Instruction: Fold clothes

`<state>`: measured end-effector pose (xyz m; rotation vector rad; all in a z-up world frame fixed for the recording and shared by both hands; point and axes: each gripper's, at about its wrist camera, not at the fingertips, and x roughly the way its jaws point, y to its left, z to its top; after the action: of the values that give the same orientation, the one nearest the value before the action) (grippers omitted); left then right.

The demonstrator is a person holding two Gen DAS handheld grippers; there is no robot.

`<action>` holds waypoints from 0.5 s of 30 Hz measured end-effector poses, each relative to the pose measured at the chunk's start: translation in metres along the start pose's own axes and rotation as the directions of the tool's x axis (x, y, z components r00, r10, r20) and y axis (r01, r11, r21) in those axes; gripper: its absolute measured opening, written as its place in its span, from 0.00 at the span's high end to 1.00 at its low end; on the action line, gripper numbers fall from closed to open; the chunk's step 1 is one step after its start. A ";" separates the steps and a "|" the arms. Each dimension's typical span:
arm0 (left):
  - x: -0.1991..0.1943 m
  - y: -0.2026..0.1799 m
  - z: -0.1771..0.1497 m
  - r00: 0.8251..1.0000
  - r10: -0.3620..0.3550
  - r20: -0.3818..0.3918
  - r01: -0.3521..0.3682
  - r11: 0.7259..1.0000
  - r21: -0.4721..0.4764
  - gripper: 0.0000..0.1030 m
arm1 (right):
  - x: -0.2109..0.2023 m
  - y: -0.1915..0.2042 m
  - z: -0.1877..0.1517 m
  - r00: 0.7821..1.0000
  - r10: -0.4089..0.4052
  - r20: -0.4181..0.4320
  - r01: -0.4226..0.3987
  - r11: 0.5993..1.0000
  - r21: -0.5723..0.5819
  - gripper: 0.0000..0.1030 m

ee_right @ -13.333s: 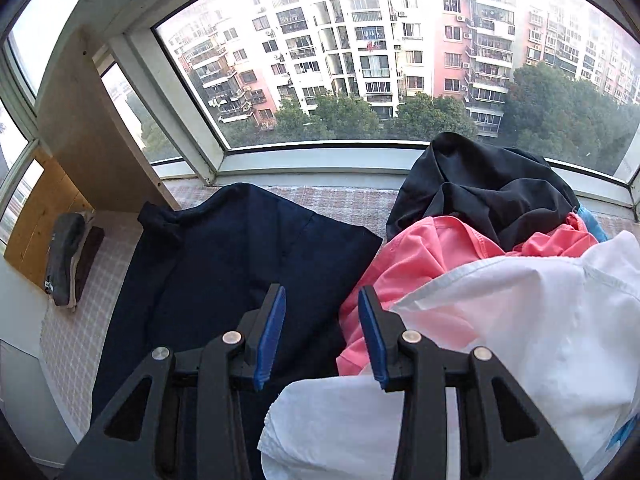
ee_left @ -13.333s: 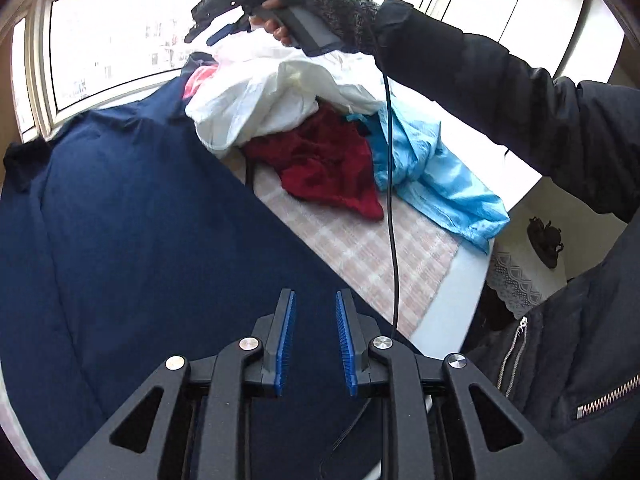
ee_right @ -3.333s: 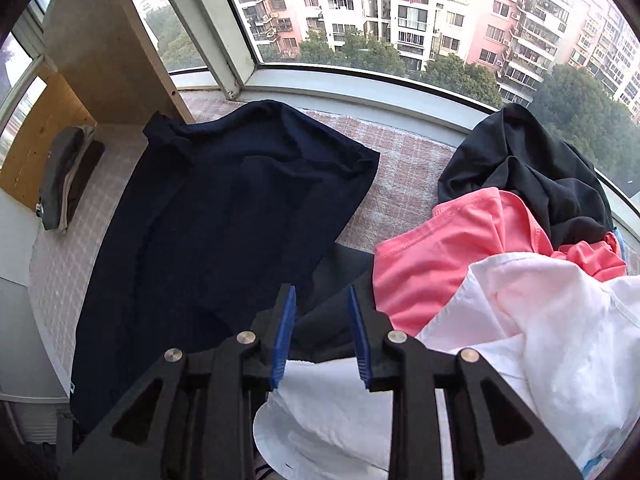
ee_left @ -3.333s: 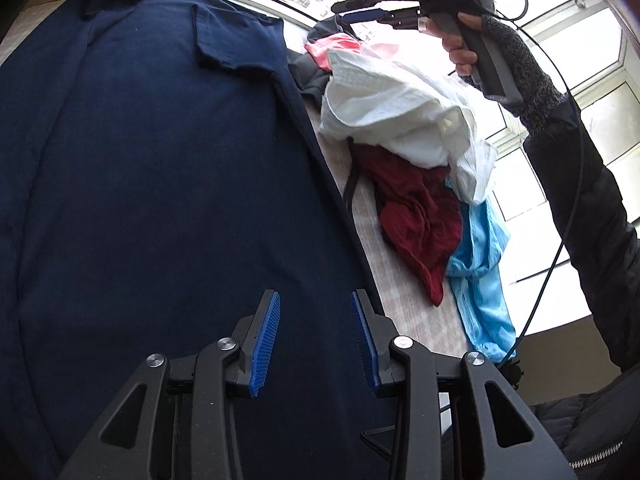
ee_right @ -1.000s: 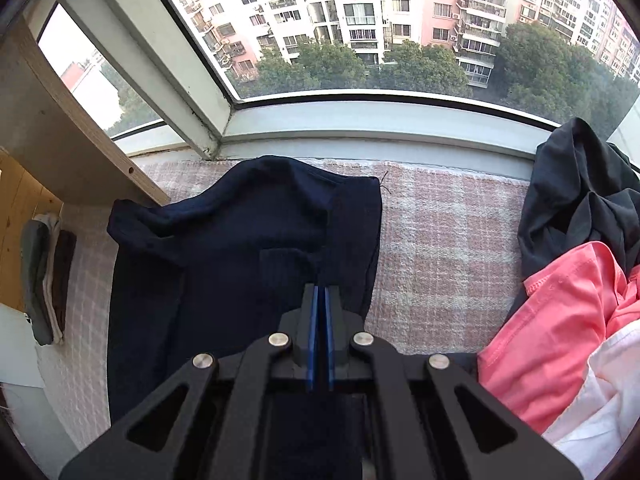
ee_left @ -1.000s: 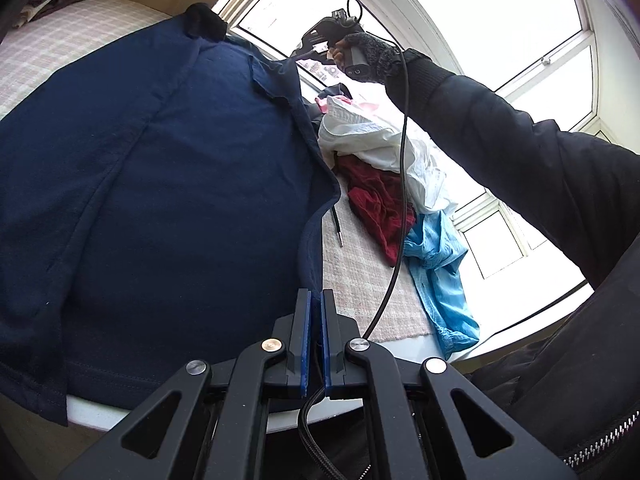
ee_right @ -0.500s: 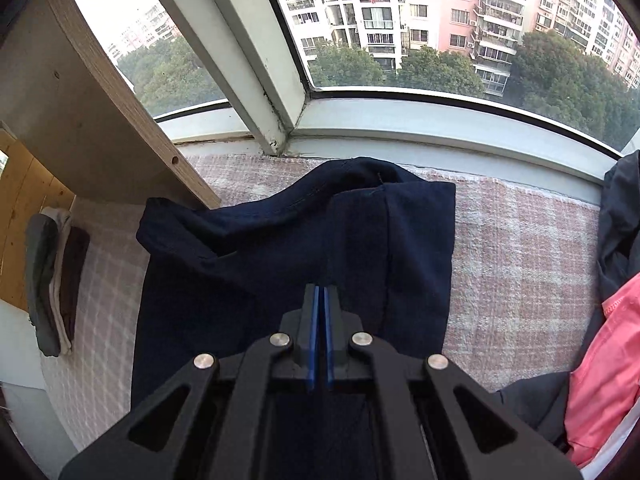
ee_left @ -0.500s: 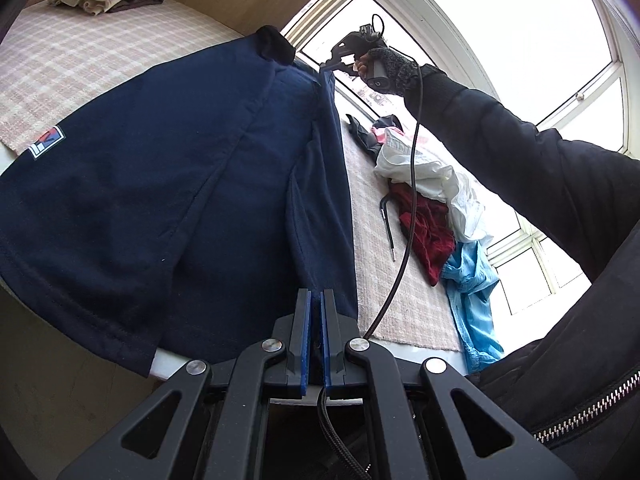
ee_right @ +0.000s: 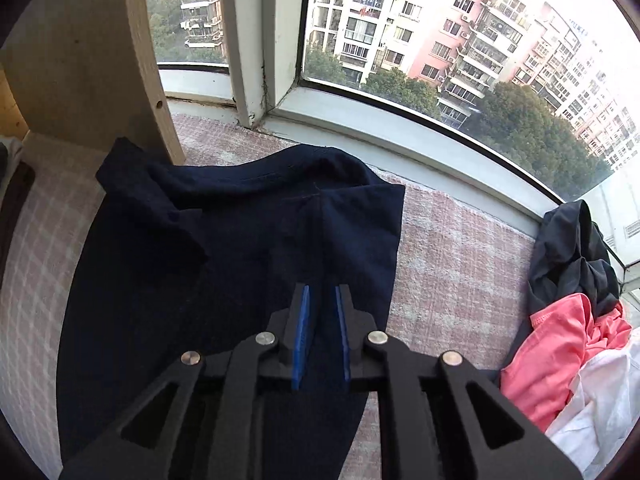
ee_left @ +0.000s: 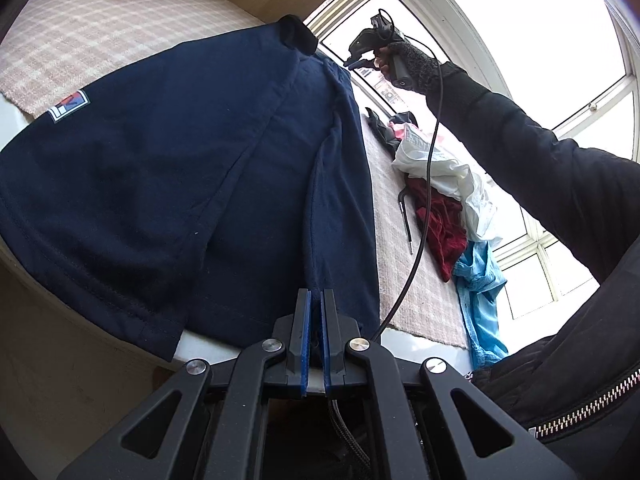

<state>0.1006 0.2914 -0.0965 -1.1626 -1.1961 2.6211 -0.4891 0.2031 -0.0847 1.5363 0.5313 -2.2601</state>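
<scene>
Now the navy shirt (ee_left: pixel 192 168) lies on the checked cloth (ee_right: pixel 452 264), right side folded over; left gripper (ee_left: pixel 315 320) pinches its near hem, right gripper (ee_right: pixel 321 320) slightly spread over the far edge

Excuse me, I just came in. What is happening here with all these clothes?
A person is folding a dark navy polo shirt spread on a pink checked cloth by the window, using a handheld gripper in each hand. The left gripper is almost shut at the shirt's hem. The right gripper, slightly open, is at the shoulder end. One long side is already folded over the body. A pile of unfolded clothes in white, red, pink and blue waits beside it.
</scene>
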 end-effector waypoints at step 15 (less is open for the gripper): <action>0.001 -0.011 0.007 0.998 -0.056 -0.027 0.057 0.996 0.072 0.96 | 0.041 0.032 -0.042 0.953 -0.149 -0.263 0.103 0.978 -0.180 0.76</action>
<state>0.0929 0.2951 -0.0865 -1.1285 -1.1030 2.5779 -0.4536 0.1928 -0.1406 1.7860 0.8952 -2.0395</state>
